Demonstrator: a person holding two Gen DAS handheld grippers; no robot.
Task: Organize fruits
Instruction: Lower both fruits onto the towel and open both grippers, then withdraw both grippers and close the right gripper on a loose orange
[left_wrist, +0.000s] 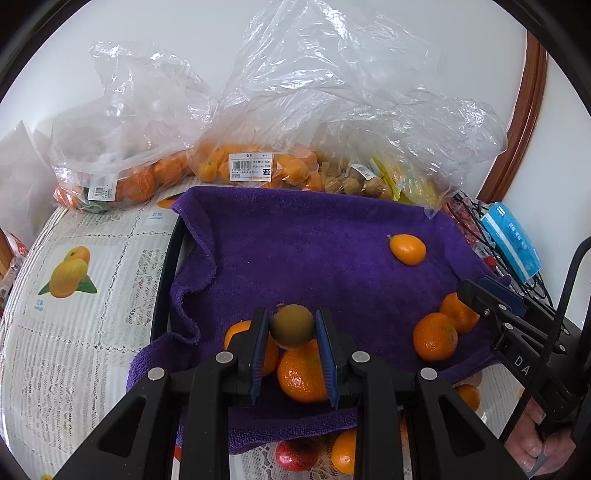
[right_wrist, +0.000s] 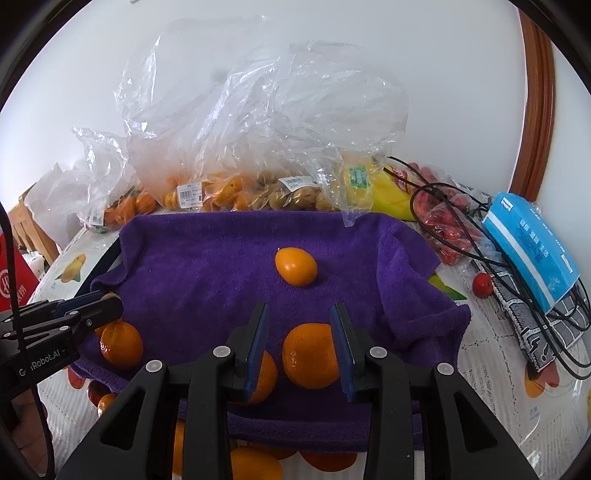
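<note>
My left gripper is shut on a small brown-green round fruit, held just above the purple towel and over two mandarins. My right gripper is open above the towel, its fingers on either side of a mandarin without touching it. A second mandarin lies by its left finger. An oval kumquat lies alone on the towel, also in the right wrist view. Two mandarins lie under the right gripper's tip.
Clear plastic bags of mandarins, kumquats and brown fruits line the wall behind the towel. A blue packet, black cables and red fruits lie at the right. More fruit lies before the towel's near edge.
</note>
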